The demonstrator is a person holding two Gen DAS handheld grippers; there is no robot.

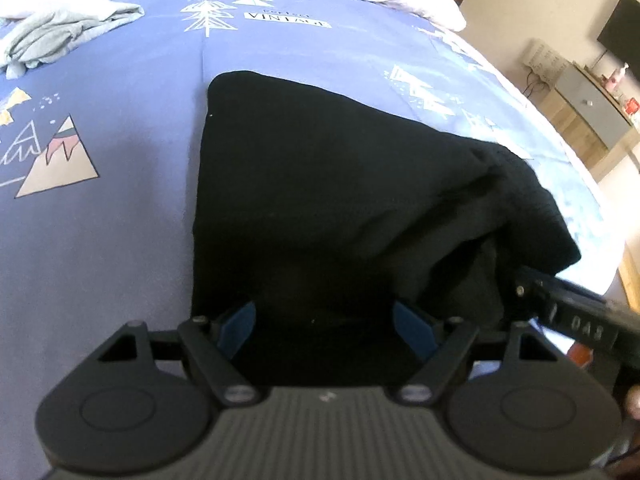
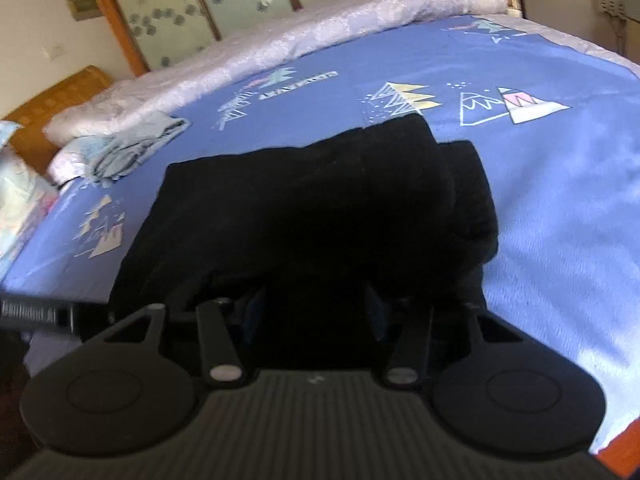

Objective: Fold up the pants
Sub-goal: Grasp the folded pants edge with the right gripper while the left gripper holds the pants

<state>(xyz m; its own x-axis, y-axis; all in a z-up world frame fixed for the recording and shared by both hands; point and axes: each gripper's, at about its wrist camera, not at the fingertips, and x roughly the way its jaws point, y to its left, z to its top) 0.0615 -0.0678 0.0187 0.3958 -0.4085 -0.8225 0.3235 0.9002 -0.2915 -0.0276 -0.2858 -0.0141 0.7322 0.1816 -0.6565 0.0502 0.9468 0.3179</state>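
A: Where is there room to move?

B: The blue bed sheet (image 1: 120, 240) has lots of bare space to the left of the black pants (image 1: 320, 184). On the other side the bed ends at its edge (image 1: 600, 208), with a wooden floor beyond. A white quilt (image 2: 280, 40) lies along the far side of the bed. A light crumpled cloth (image 1: 60, 28) sits in the far left corner, well apart from the pants.

A: Where are the pants?

B: In the middle of the sheet, right in front of both grippers.

A: How do they look?

B: Black and folded into a thick block. The left edge is straight. The right side is bunched up and lumpy, with one layer sticking out.

A: And the left gripper (image 1: 324, 322)?

B: Its blue pads (image 1: 240, 320) are spread wide over the near edge of the pants. They press on nothing.

A: The right gripper (image 2: 316, 308)?

B: Its jaws stand partly apart at the near edge of the pants. It is too dark there to tell if they pinch the cloth.
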